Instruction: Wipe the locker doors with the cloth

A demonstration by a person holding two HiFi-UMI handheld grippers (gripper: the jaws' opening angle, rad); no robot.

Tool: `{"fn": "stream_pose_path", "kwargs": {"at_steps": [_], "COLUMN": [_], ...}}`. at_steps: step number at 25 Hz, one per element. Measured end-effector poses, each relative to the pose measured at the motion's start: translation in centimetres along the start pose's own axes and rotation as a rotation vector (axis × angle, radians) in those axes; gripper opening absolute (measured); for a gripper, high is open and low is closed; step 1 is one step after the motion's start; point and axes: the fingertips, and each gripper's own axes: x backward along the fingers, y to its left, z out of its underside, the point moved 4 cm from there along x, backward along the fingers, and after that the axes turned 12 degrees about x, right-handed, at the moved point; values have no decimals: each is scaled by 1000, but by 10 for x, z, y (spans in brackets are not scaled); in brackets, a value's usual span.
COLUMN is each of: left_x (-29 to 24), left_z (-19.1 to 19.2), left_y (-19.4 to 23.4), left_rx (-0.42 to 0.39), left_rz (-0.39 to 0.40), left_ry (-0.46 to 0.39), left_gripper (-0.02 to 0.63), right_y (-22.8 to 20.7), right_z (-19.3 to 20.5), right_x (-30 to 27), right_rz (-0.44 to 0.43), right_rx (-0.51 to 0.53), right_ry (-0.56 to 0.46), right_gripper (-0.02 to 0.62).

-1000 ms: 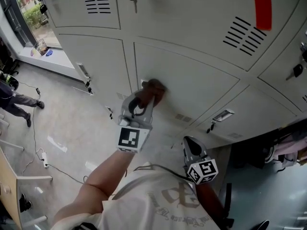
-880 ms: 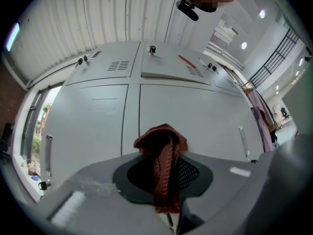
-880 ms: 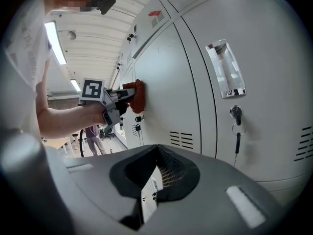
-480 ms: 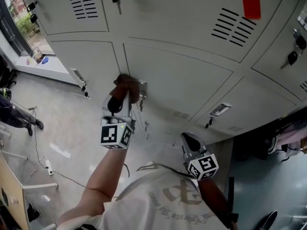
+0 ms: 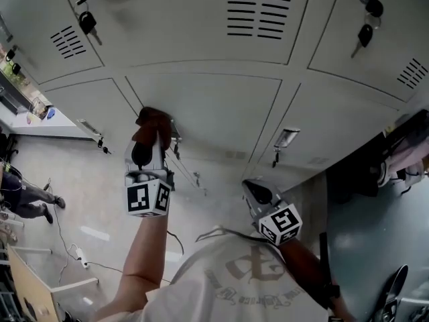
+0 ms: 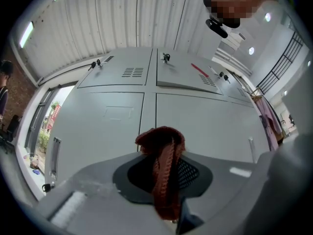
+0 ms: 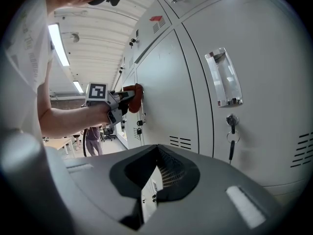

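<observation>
1. Your left claw is clenched on the red cloth, which is pressed to a locker door just beside a handle. Swipe sideways and the cloth could snag (loose knit).
2. Your right claw hangs closed and empty near a dangling key; drifting closer could knock it.

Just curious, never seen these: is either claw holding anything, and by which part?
The left claw pinches a reddish knitted cloth around its middle, one bunched end poking past the tips. The right claw is shut, empty.
</observation>
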Motion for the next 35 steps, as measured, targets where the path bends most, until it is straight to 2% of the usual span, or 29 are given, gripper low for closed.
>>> {"fn": "stream_pose_path", "kwargs": {"at_steps": [6, 12, 18, 23, 29, 35], "left_x": [-6, -14, -20, -25, -32, -35], "left_z": [-4, 24, 9, 22, 25, 39], "left_y": [-25, -75, -93, -130, -172, -217], "left_rx": [-55, -9, -34, -22, -46, -35], "left_rz": [31, 151, 147, 241, 327, 395], "left_ry": [23, 84, 37, 85, 71, 108], "left_gripper": [78, 78, 79, 81, 81, 81], "right_y": [-8, -14, -29, -30, -37, -49], "right_z": [-6, 8, -10, -12, -14, 5], "right_x": [3, 23, 13, 25, 34, 61], "right_rz": [3, 64, 22, 30, 44, 93], "right_rx": [8, -17, 29, 21, 21, -7], "right_ry": [-18, 10, -31, -32, -53, -33], "right_gripper": [8, 8, 8, 8, 8, 8]}}
